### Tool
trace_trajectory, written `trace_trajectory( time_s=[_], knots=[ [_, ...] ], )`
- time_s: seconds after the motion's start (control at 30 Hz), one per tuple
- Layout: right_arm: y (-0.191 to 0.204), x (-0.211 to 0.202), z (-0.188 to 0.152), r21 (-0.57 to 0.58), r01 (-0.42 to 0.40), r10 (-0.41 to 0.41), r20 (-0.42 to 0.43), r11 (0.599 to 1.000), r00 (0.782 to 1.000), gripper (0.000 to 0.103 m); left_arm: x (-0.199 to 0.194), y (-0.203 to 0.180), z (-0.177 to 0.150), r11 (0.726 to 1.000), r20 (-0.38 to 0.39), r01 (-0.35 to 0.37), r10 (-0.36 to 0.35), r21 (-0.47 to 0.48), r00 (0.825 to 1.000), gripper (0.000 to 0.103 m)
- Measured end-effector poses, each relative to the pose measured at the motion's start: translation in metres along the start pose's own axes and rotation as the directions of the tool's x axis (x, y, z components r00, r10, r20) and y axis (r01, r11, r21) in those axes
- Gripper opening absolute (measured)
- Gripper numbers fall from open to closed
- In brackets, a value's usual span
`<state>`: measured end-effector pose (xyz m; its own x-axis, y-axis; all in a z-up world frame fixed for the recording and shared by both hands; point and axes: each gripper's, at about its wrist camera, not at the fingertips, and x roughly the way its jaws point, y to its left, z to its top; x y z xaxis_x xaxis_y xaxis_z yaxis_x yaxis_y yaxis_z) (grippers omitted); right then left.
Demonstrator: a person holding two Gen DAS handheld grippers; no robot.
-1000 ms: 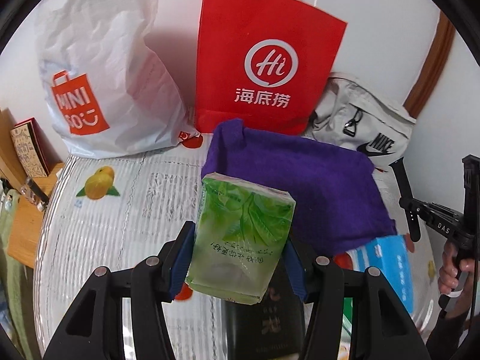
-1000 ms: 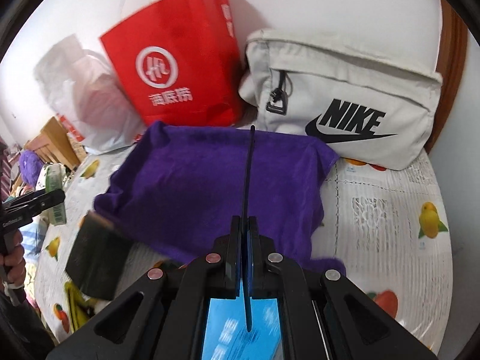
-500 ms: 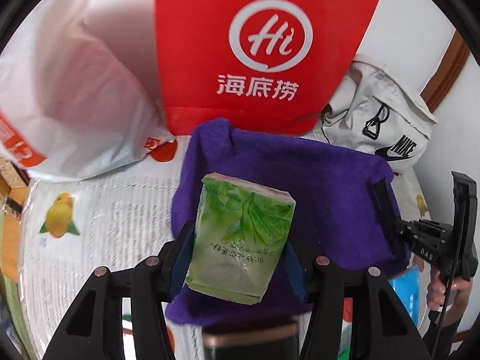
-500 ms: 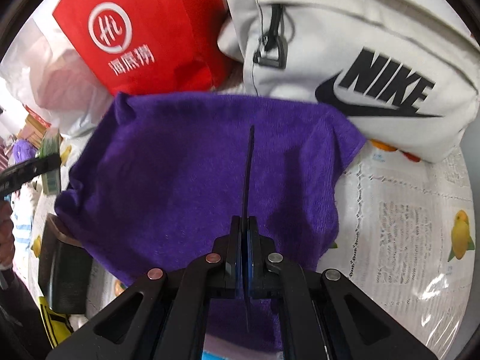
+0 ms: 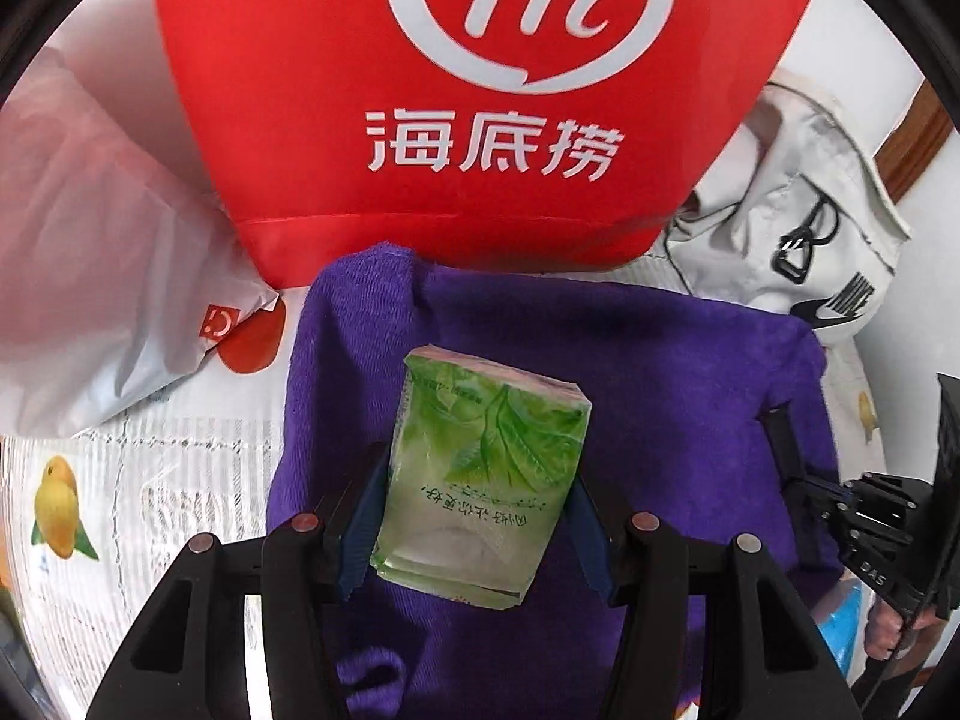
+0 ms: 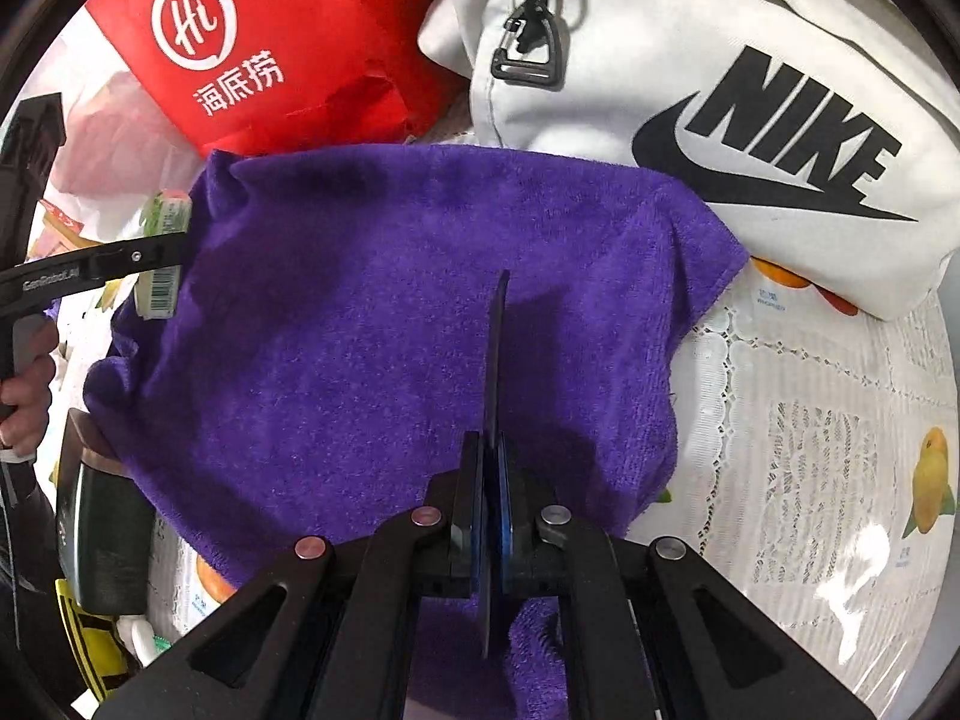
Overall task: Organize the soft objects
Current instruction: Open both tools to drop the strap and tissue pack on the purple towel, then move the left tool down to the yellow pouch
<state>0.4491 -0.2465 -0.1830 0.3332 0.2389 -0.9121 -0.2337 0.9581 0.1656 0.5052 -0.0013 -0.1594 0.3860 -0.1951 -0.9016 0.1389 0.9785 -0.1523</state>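
Left wrist view: left gripper (image 5: 474, 516) is clamped on one green tissue pack (image 5: 483, 480), blue pads pressing both its long sides, pack sticking out past the fingertips. Pack hangs over the purple towel (image 5: 660, 396), above the towel's left half; can't tell whether it touches the cloth. One towel, spread flat on the lace tablecloth (image 5: 168, 480) with fruit prints. Behind the towel: one red paper bag (image 5: 480, 120), its base at the towel's far edge. Left of the towel: one white plastic bag (image 5: 90, 270). Behind the towel's right corner: one pale Nike bag (image 5: 822, 252). Right gripper (image 5: 780, 438) shows at the towel's right edge, a hand (image 5: 894, 630) on its grip. A blue item (image 5: 840, 630) peeks out from under the towel's near right corner.

Right wrist view: right gripper (image 6: 495, 360) is pressed closed with nothing between the pads, fingers edge-on as one thin blade, pointing down over the towel (image 6: 360, 330) right of its middle. The jaws have only just cracked open a hair, nothing in them. Left gripper (image 6: 150, 252) is at the towel's left edge with the tissue pack (image 6: 162, 240) in it, barcode end down. Nike bag (image 6: 750, 90) overlaps the towel's far right corner; red bag (image 6: 270, 48) at the far left corner. One dark box (image 6: 102, 528) is partly under the towel's near left corner.
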Motion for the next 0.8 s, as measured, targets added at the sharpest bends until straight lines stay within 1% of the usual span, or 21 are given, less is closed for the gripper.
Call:
trace_trajectory(
  time_s=[0.1,0.13,0.2,0.23,0.27,0.3,0.33,0.37,0.4,0.47,0.53,0.63,0.7,0.73,0.8],
  knots=[
    [-0.001,0.0,0.001,-0.001,-0.004,0.004,0.0,1.0,1.0,0.007,0.006,0.0,0.003,1.0,-0.007,-0.005,0.005,-0.004,1.0,0.054],
    [-0.001,-0.001,0.0,-0.004,0.001,-0.001,0.003,1.0,1.0,0.009,0.007,-0.001,0.003,1.0,-0.003,-0.008,0.008,-0.007,1.0,0.054],
    [-0.002,-0.006,-0.001,-0.016,0.006,-0.006,0.013,1.0,1.0,0.018,0.009,-0.003,0.003,1.0,-0.003,-0.009,0.009,-0.007,1.0,0.055],
    [-0.001,-0.009,-0.002,-0.022,0.01,-0.01,0.023,1.0,1.0,0.028,0.01,-0.003,0.003,1.0,-0.009,-0.01,0.009,-0.008,1.0,0.056],
    [-0.002,-0.012,-0.002,-0.021,0.012,-0.012,0.035,1.0,0.999,0.043,0.011,-0.002,0.006,1.0,-0.014,-0.009,0.009,-0.01,1.0,0.061],
    [-0.003,-0.015,-0.003,-0.017,0.013,-0.012,0.049,1.0,0.999,0.05,0.011,0.0,0.007,1.0,-0.014,-0.011,0.01,-0.014,1.0,0.071],
    [-0.003,-0.019,-0.003,-0.014,0.011,-0.01,0.063,1.0,0.998,0.058,0.007,-0.001,0.006,1.0,-0.003,-0.011,0.011,-0.018,1.0,0.075],
    [-0.004,-0.024,-0.005,-0.012,-0.001,0.001,0.075,1.0,0.997,0.061,0.003,0.0,0.006,1.0,0.007,-0.009,0.009,-0.019,1.0,0.08],
    [-0.005,-0.028,-0.005,-0.008,-0.008,0.009,0.08,1.0,0.997,0.062,-0.003,-0.001,0.005,1.0,0.02,-0.01,0.01,-0.018,1.0,0.081],
    [-0.005,-0.035,-0.008,-0.003,-0.011,0.012,0.087,1.0,0.996,0.068,-0.014,-0.002,0.004,0.999,0.031,-0.028,0.029,-0.016,0.999,0.082],
    [-0.003,-0.043,-0.011,-0.002,0.011,-0.011,0.098,1.0,0.995,0.07,-0.029,-0.004,0.0,0.999,0.042,-0.043,0.044,-0.02,0.998,0.082],
    [0.002,-0.057,-0.018,-0.005,0.031,-0.03,0.128,1.0,0.991,0.072,-0.054,-0.006,-0.011,0.998,0.076,-0.061,0.062,-0.022,0.995,0.082],
    [0.006,-0.068,-0.026,-0.009,0.025,-0.023,0.15,1.0,0.988,0.073,-0.07,-0.006,-0.019,0.997,0.101,-0.072,0.074,-0.023,0.992,0.082],
    [0.008,-0.075,-0.031,-0.006,0.013,-0.012,0.151,1.0,0.988,0.073,-0.084,-0.008,-0.028,0.997,0.124,-0.071,0.074,-0.025,0.989,0.082],
    [0.01,-0.086,-0.04,0.001,-0.008,0.007,0.158,1.0,0.987,0.073,-0.103,-0.002,-0.043,0.999,0.167,-0.032,0.034,-0.011,0.985,0.082]
  ],
)
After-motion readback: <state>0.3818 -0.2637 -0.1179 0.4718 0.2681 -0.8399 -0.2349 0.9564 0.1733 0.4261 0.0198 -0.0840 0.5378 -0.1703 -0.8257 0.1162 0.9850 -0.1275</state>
